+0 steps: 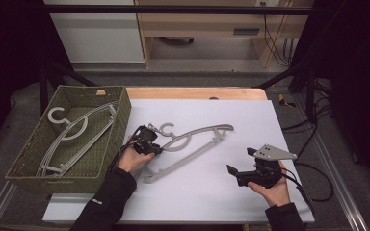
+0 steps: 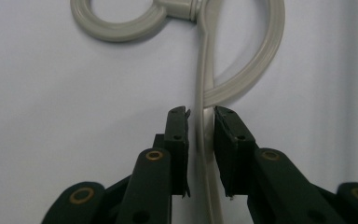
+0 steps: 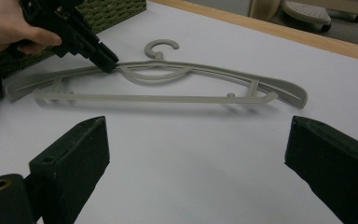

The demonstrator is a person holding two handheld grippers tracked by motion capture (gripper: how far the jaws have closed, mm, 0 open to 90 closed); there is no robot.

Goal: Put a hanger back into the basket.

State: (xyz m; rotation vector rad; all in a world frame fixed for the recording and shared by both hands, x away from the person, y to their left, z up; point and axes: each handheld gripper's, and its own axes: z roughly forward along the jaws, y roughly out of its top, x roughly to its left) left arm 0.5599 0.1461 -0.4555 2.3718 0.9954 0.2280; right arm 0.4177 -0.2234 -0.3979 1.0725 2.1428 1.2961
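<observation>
Grey plastic, the hanger (image 1: pixel 192 144) lies flat on the white sheet (image 1: pixel 231 192) that covers the table (image 1: pixel 197 93), a little left of the middle. Its long axis runs on a diagonal in the high view, from the lower left end near the person's left hand (image 1: pixel 131 161) up to the right end, and its hook (image 1: pixel 167 128) points away from the person, toward the far edge.

Two hangers are in sight: this one, and a second hanger (image 1: pixel 72 139) of the same grey that lies inside the one green woven basket (image 1: pixel 113 144) at the table's left.

Of the two grippers, the left gripper (image 2: pixel 200 116) sits on the hanger's upper bar just beside the neck. In the left gripper view its jaws straddle that bar at a narrow gap: one pad touches the bar, while a thin gap shows beside the other, so the clamp looks loose.

Well apart to the right, the right gripper (image 3: pixel 196 140) rests low over the sheet in the right hand (image 1: pixel 272 190), jaws spread wide with nothing between them, facing the hanger.
</observation>
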